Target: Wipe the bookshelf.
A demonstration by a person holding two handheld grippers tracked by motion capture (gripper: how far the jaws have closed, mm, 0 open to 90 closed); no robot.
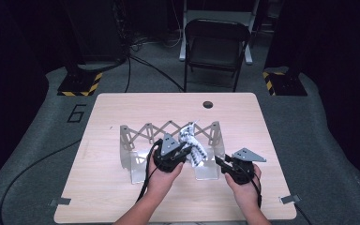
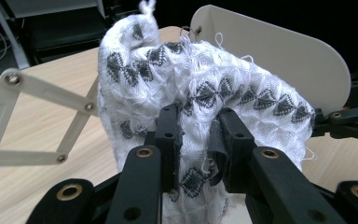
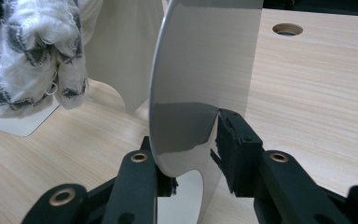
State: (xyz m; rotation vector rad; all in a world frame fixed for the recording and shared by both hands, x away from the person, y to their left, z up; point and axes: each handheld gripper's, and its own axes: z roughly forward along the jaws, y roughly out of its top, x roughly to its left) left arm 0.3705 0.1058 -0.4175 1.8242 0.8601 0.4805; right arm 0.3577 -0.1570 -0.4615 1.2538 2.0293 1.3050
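A white cloth with a black diamond pattern point(image 1: 191, 140) hangs over a white folding rack with a scissor lattice point(image 1: 146, 131) at mid-table. My left gripper point(image 1: 183, 153) is shut on a fold of the cloth point(image 2: 205, 84); the left gripper's jaws point(image 2: 198, 135) pinch the fabric between the pads. The lattice bars point(image 2: 42, 93) run to its left. My right gripper point(image 1: 219, 162) grips the rack's right end panel point(image 3: 200, 60). The right gripper point(image 3: 196, 140) has one jaw on each face of that rounded white panel. The cloth point(image 3: 32, 51) hangs at the upper left of the right gripper view.
A round hole point(image 1: 208, 104) sits in the tabletop near the far edge. A dark folding chair point(image 1: 215, 42) stands behind the table. Stand bases with yellow-black tape point(image 1: 79, 84) and cables lie on the grey floor. Bare tabletop surrounds the rack.
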